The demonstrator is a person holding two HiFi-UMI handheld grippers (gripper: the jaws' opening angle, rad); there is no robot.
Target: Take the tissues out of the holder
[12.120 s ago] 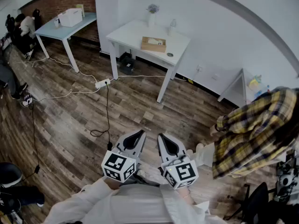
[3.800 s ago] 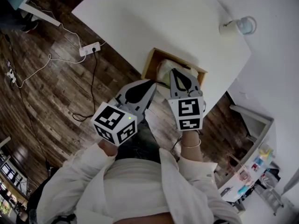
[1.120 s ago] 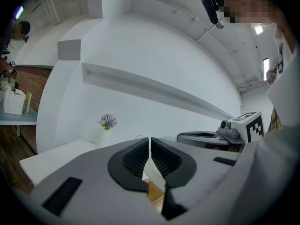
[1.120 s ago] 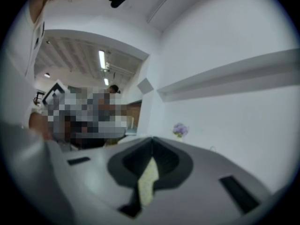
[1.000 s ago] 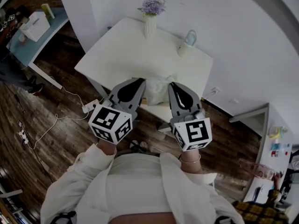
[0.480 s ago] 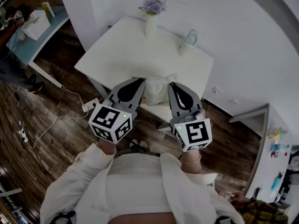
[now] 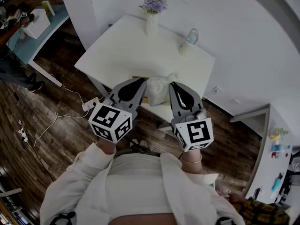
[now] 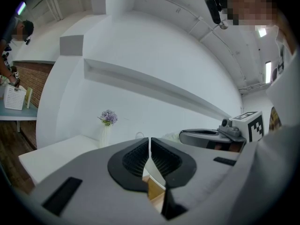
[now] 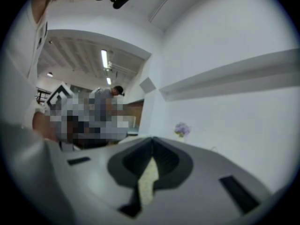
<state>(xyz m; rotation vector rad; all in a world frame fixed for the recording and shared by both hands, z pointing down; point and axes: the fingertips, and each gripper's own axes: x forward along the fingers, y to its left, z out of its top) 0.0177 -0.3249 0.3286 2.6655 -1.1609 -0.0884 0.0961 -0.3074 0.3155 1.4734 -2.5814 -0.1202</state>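
My right tongs (image 9: 151, 148) are clenched on the tissues (image 7: 158, 89), a pale wad at mid-frame in the head view, held over the near edge of the white tabletop (image 7: 126, 50). My left tongs (image 8: 149, 146) are clenched on nothing; the wooden holder (image 8: 155, 191) shows just beneath them.

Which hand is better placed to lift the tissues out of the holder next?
Right, probably: the right tool is clamped on the tissues, while the left tool is shut and empty.
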